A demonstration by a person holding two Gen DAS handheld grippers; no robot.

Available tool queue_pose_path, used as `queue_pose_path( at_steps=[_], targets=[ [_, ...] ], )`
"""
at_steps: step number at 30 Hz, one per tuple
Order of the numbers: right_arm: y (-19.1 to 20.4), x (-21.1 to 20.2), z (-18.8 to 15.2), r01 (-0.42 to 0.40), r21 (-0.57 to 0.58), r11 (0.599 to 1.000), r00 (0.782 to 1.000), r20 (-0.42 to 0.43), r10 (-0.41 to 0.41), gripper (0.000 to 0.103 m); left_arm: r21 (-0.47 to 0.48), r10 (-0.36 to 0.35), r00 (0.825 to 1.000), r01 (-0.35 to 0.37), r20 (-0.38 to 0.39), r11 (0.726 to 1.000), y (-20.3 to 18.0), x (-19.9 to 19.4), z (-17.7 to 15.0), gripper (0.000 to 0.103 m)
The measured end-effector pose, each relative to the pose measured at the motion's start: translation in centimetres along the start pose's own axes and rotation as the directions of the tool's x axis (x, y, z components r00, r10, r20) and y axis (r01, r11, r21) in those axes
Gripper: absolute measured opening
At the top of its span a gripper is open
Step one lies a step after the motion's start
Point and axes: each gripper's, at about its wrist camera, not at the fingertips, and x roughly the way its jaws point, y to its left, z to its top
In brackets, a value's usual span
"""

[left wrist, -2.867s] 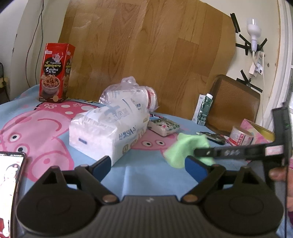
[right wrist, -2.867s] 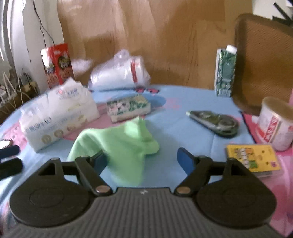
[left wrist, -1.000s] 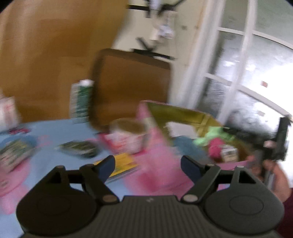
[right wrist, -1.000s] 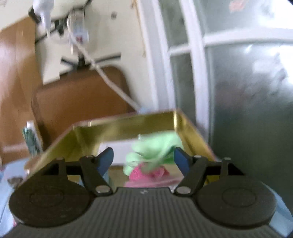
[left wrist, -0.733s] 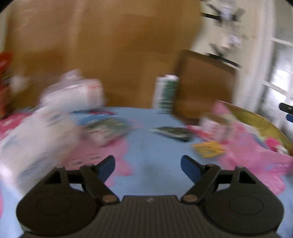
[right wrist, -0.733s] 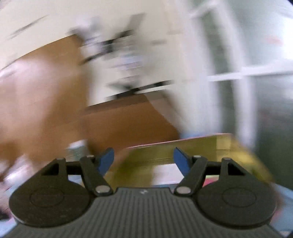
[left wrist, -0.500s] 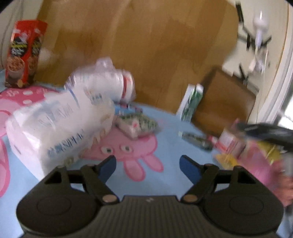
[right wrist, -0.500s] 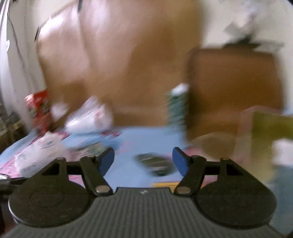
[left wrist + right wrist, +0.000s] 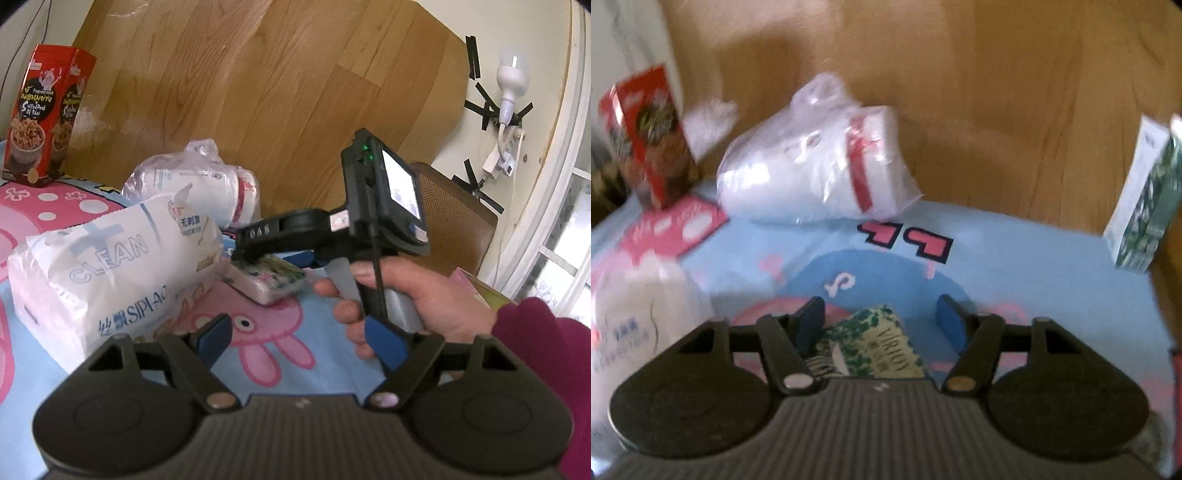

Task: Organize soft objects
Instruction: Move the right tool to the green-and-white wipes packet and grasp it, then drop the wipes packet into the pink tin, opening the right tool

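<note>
A small green-and-white tissue pack [image 9: 871, 347] lies on the blue cartoon cloth [image 9: 1015, 266]. My right gripper [image 9: 881, 323] is open and straddles it, its fingers on either side. In the left wrist view the same pack [image 9: 269, 278] lies under the right gripper's tips [image 9: 243, 254], held by a hand [image 9: 417, 299]. My left gripper [image 9: 301, 341] is open and empty, hovering nearer, beside a big white wipes pack [image 9: 110, 273]. A white bagged roll [image 9: 195, 192] lies behind it and shows in the right wrist view [image 9: 820, 162].
A red snack box [image 9: 44, 118] stands at the far left, also in the right wrist view [image 9: 646, 136]. A green-white carton [image 9: 1145, 206] stands at the right. A wooden board [image 9: 277, 92] backs the table. A brown chair [image 9: 454, 229] and a pink box corner [image 9: 480, 288] are at the right.
Both grippers swung back from the gold-lined box at the right to the table. The right gripper has come down over the small tissue pack; the green cloth is no longer on the table.
</note>
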Motion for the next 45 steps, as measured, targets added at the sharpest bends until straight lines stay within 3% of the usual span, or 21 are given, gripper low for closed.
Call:
queue_pose_path(
  at_steps=[3,9,12,17,20,22,26,30,33,35,37,38,39,40,42,45],
  targets=[
    [-0.5,-2.3,-1.7,-0.026,-0.061,0.998,1.0,-0.008,0.025,0.054,-0.004,-0.003,1.0,0.003,-0.002,1.0,0.1,0.1,0.0,0.082],
    [-2.5,-10.3,-9.7,-0.086,-0.104,0.991,0.994,0.065,0.093,0.056,0.006,-0.008,1.0,0.008,-0.018,1.0,-0.1,0.1,-0.2,0.082],
    [-3.5,-14.8,-14.0,-0.136,-0.125,0.983,0.981,0.123,0.151,0.056,0.046,-0.003,1.0,0.004,-0.022,0.999,-0.8,0.1,-0.5,0.088],
    [-5.5,-21.2,-18.1,-0.123,-0.012,0.992,0.939,0.323,0.121,0.07,0.125,0.021,0.999,-0.017,-0.026,0.992,-2.2,0.1,-1.0,0.088],
    [-6.4,-23.1,-20.0,-0.158,0.049,0.986,0.925,0.356,0.13,0.074,0.15,0.036,0.999,-0.03,-0.033,0.988,-2.6,0.2,-1.2,0.088],
    [-6.2,-23.2,-21.2,-0.157,0.058,0.986,0.935,0.331,0.129,0.084,0.155,0.041,0.998,-0.035,-0.039,0.987,-2.7,0.3,-1.2,0.088],
    [-4.8,-22.2,-22.0,-0.12,0.028,0.992,0.96,0.256,0.109,0.085,0.141,0.035,0.997,-0.025,-0.07,0.99,-2.5,0.7,-1.1,0.088],
    [-2.9,-21.3,-22.2,-0.085,-0.051,0.995,0.973,0.211,0.094,0.085,0.053,-0.047,0.988,0.055,-0.148,0.997,-2.4,1.3,-1.2,0.088],
    [-2.1,-20.6,-21.8,-0.08,-0.088,0.993,0.976,0.193,0.096,0.086,0.049,-0.103,0.979,0.113,-0.178,0.992,-3.8,1.6,-1.8,0.085],
    [-1.5,-19.8,-21.4,-0.056,-0.108,0.993,0.981,0.181,0.075,0.086,0.065,-0.141,0.966,0.158,-0.216,0.985,-5.1,2.2,-2.4,0.078],
    [-1.0,-19.6,-21.5,-0.027,-0.134,0.991,0.981,0.186,0.052,0.076,0.078,-0.167,0.94,0.198,-0.298,0.977,-6.5,3.3,-3.3,0.052],
    [-0.8,-19.7,-21.6,-0.013,-0.144,0.989,0.979,0.199,0.042,0.066,0.097,-0.167,0.939,0.205,-0.302,0.974,-7.3,3.4,-3.7,0.051],
    [-0.8,-20.0,-21.7,-0.006,-0.146,0.989,0.977,0.208,0.037,0.065,0.108,-0.185,0.931,0.229,-0.316,0.967,-8.3,3.3,-3.9,0.047],
    [-0.9,-20.3,-21.7,0.004,-0.137,0.991,0.975,0.22,0.027,0.065,0.115,-0.183,0.933,0.228,-0.309,0.967,-9.1,3.1,-3.8,0.045],
    [-1.4,-21.8,-22.2,0.047,-0.137,0.989,0.957,0.289,-0.006,0.065,0.133,-0.207,0.934,0.254,-0.29,0.958,-10.7,2.7,-3.1,0.045],
    [-2.9,-24.4,-22.3,0.137,-0.116,0.984,0.915,0.396,-0.081,0.065,0.131,-0.296,0.917,0.339,-0.269,0.932,-13.7,2.7,-1.2,0.046]
  ],
)
